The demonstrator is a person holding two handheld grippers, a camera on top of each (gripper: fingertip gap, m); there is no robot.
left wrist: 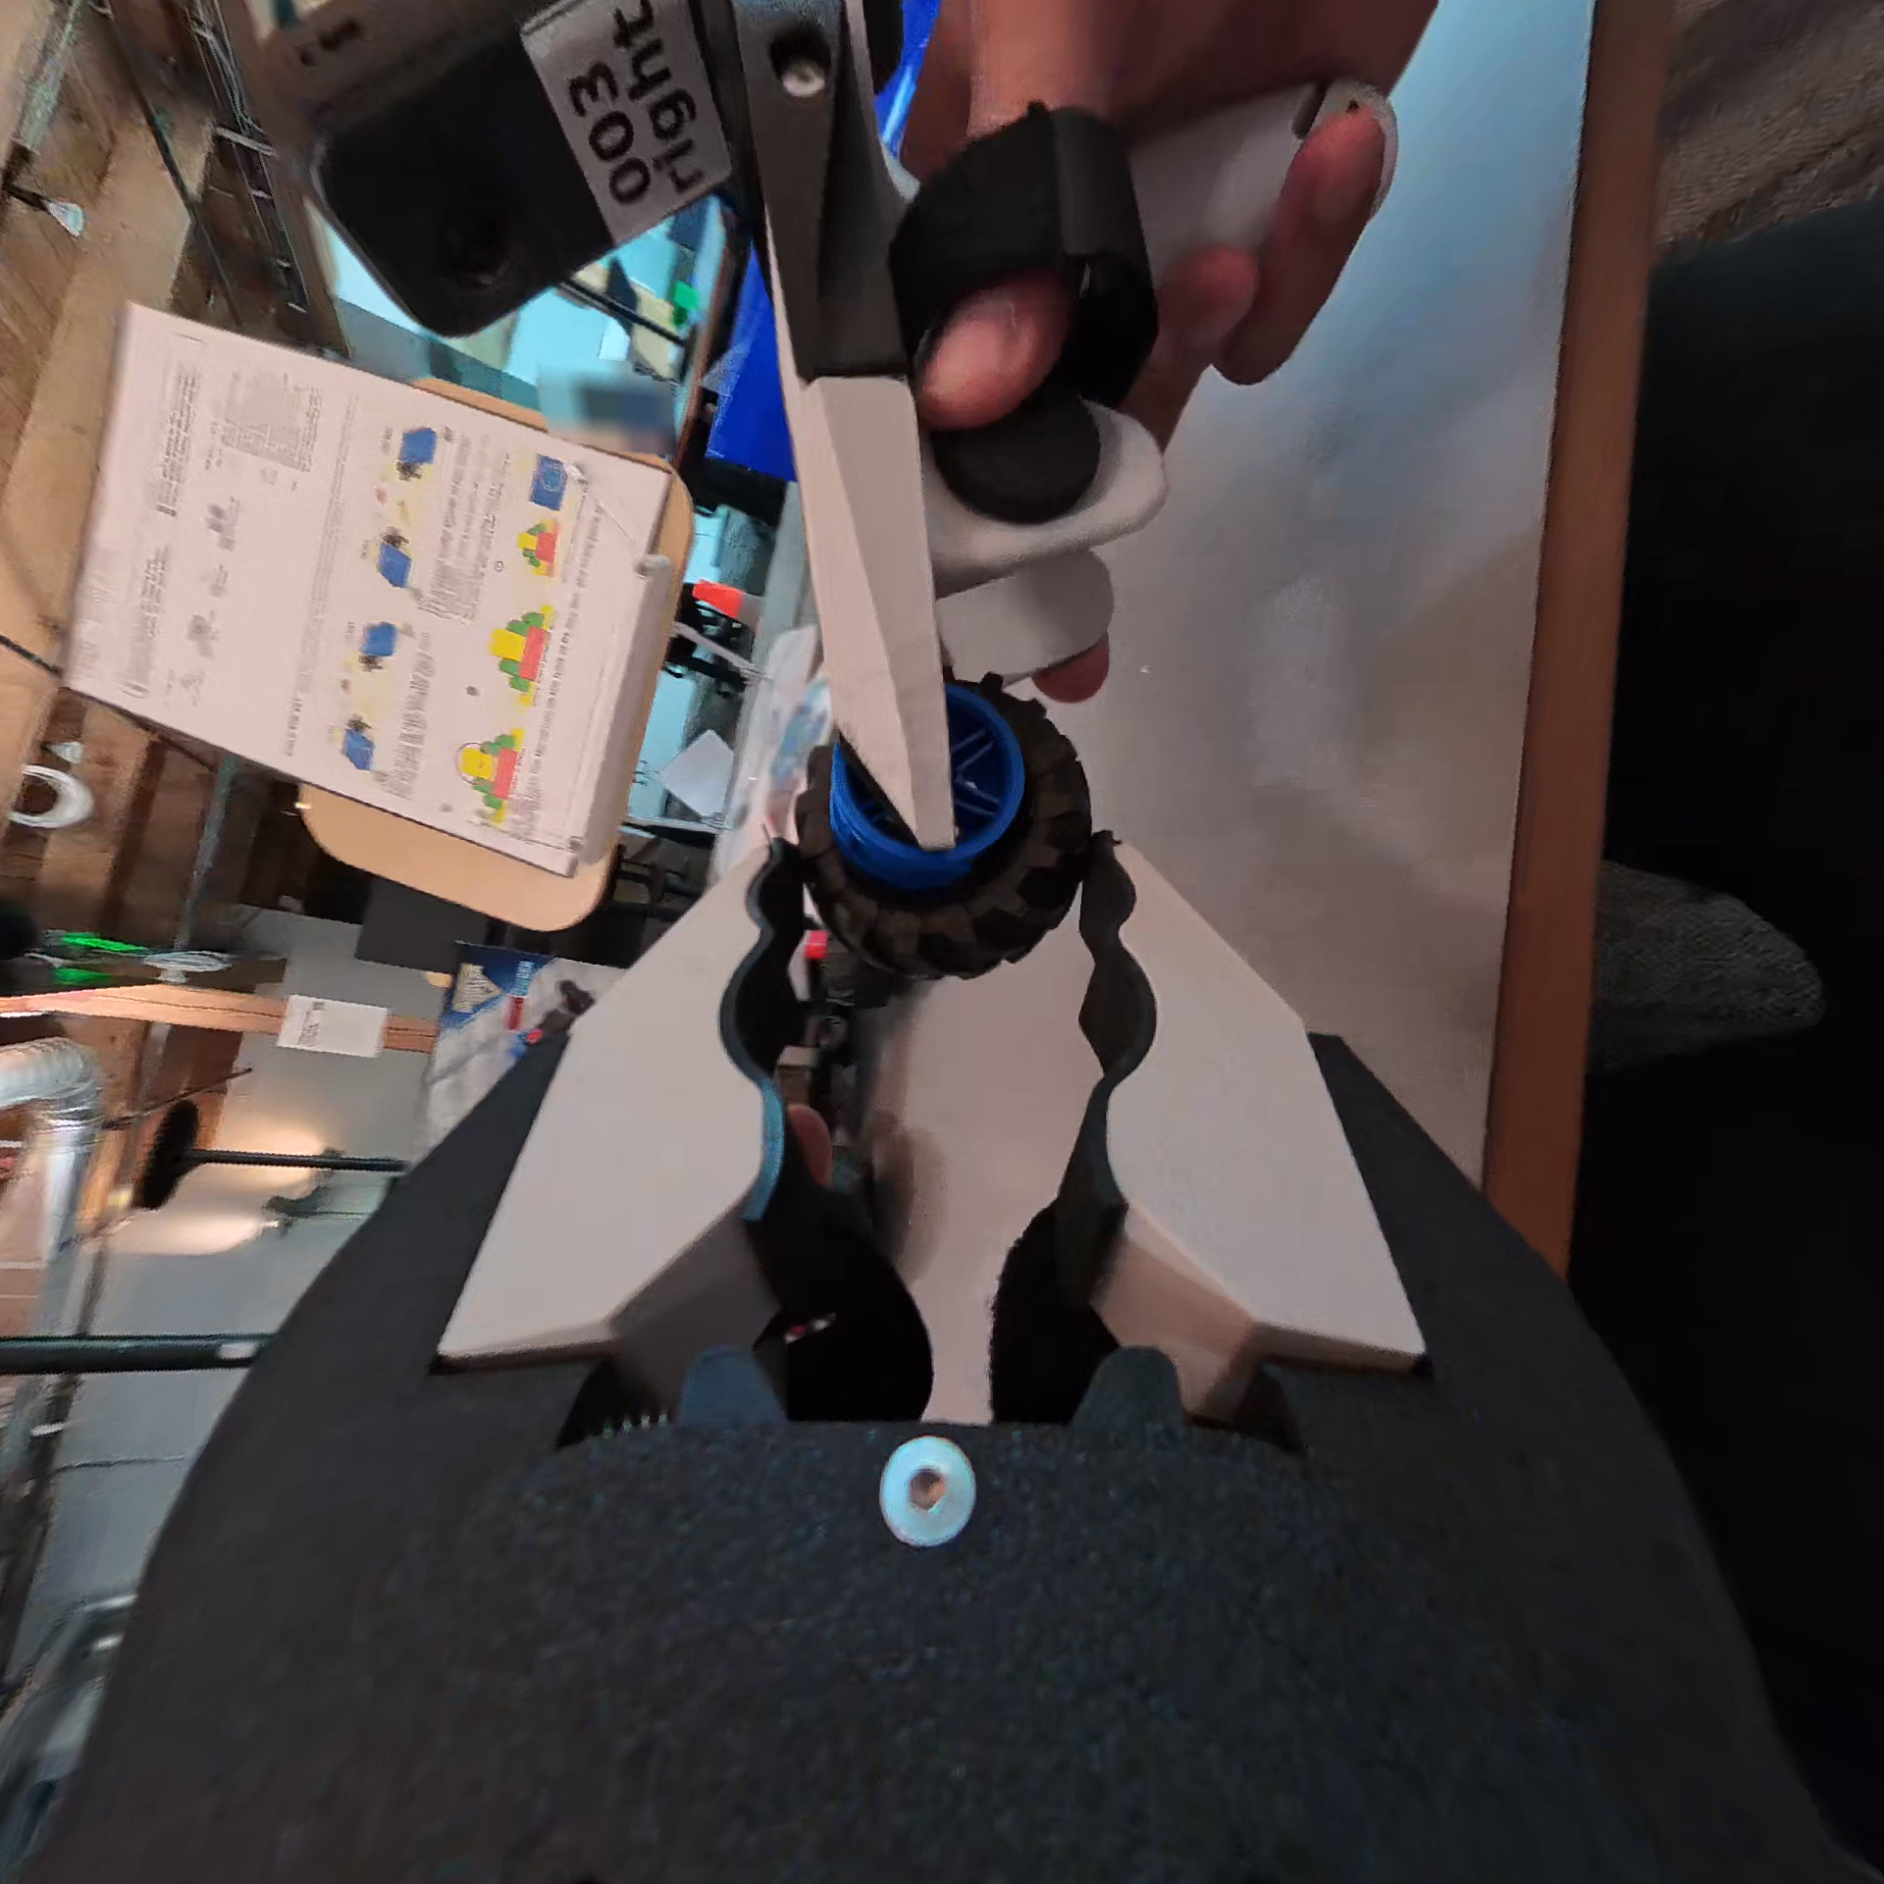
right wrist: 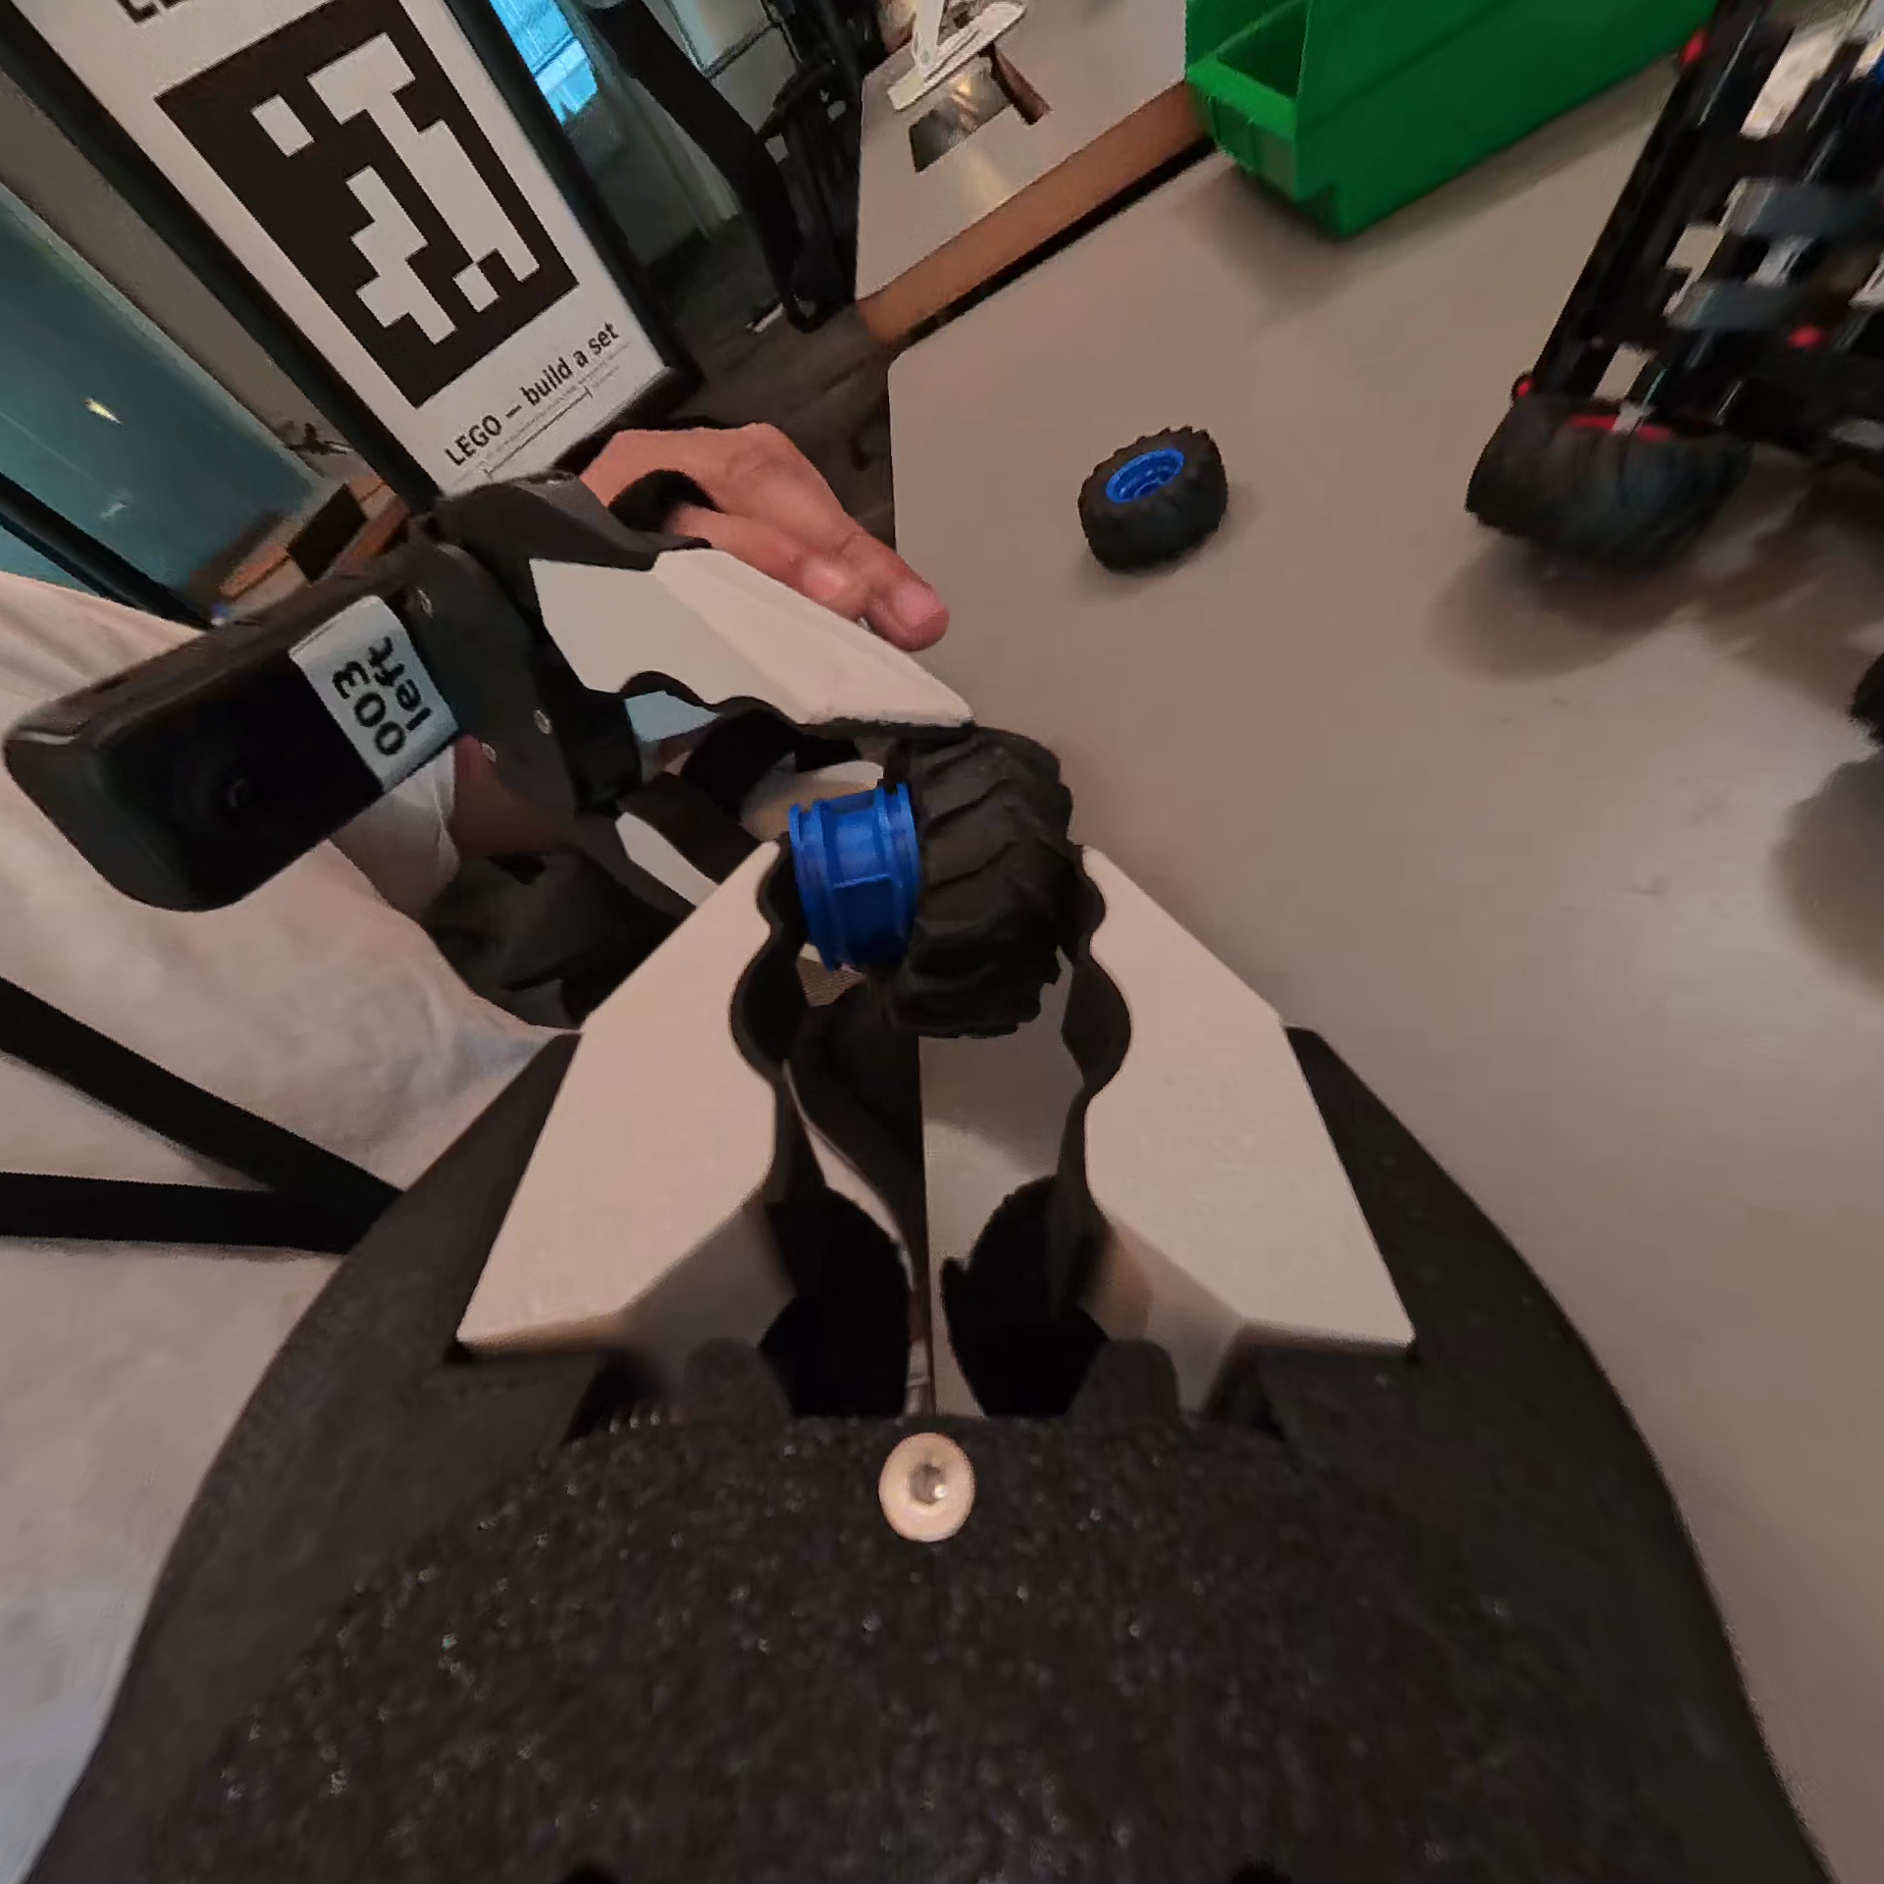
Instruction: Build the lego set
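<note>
A black tyre (left wrist: 969, 907) with a blue rim (left wrist: 887, 816) half pushed into it sits between my left gripper's (left wrist: 943, 867) fingertips, which grip the tread. My right gripper (right wrist: 933, 877) is shut on the same wheel along its axle line. One of its fingers is on the end of the blue rim (right wrist: 856, 877) and the other on the far side of the tyre (right wrist: 989, 877). The right gripper's finger (left wrist: 877, 612) crosses the rim face in the left wrist view. The left gripper's finger (right wrist: 754, 652) lies over the tyre in the right wrist view.
A finished wheel with a blue rim (right wrist: 1152, 500) lies on the grey table (right wrist: 1376, 867). A partly built black model with big tyres (right wrist: 1652, 336) stands at the right, a green bin (right wrist: 1427, 112) behind it. An instruction sheet (left wrist: 357, 581) and a marker board (right wrist: 377, 204) stand nearby. My two grippers' fingertips are within a few centimetres of each other.
</note>
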